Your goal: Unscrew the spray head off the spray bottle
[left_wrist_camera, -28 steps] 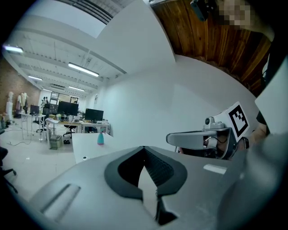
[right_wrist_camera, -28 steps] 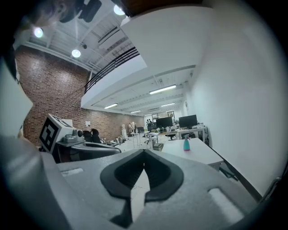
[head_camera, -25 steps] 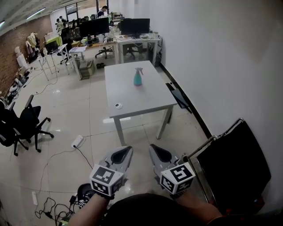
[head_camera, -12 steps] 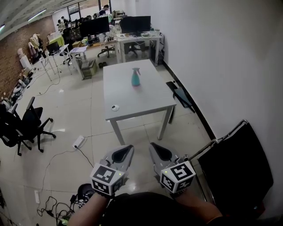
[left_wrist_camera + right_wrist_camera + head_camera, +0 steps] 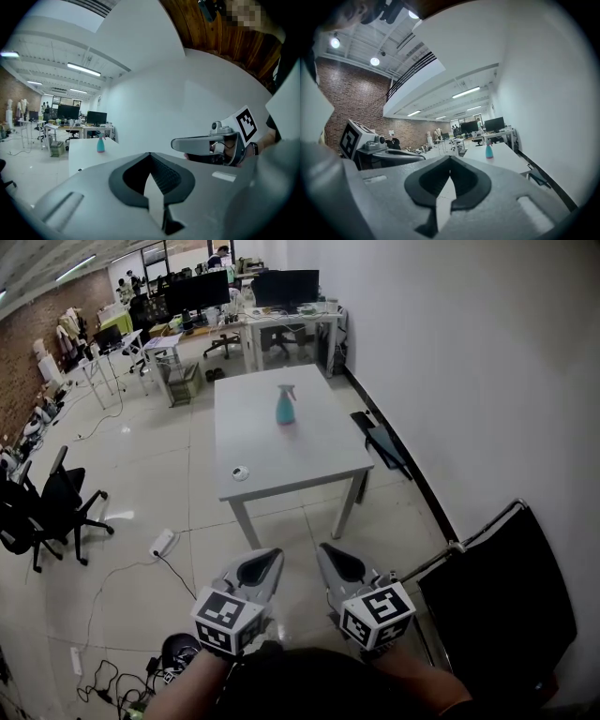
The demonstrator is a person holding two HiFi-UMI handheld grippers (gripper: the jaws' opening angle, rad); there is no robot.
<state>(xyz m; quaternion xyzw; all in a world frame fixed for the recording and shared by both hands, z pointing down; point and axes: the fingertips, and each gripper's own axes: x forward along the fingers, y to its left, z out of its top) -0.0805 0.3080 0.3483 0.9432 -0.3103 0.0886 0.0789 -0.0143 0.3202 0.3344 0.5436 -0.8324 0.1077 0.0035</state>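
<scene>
A teal spray bottle (image 5: 285, 407) with a pink-and-white spray head stands upright on the far half of a white table (image 5: 309, 460), well ahead of me. It also shows small in the left gripper view as the bottle (image 5: 100, 144) and in the right gripper view as the bottle (image 5: 489, 151). My left gripper (image 5: 265, 561) and right gripper (image 5: 328, 557) are held side by side low in front of my body, over the floor, far short of the table. Both are shut with nothing between their jaws.
A small white round object (image 5: 241, 472) lies near the table's front left corner. A black folding frame (image 5: 497, 592) stands close at my right by the wall. Office chairs (image 5: 47, 507), a power strip (image 5: 162, 542) and cables lie at the left. Desks with monitors (image 5: 281, 296) fill the back.
The head view has shifted a little, so the table and bottle sit slightly further left in it. Both grippers keep the same pose and stay shut.
</scene>
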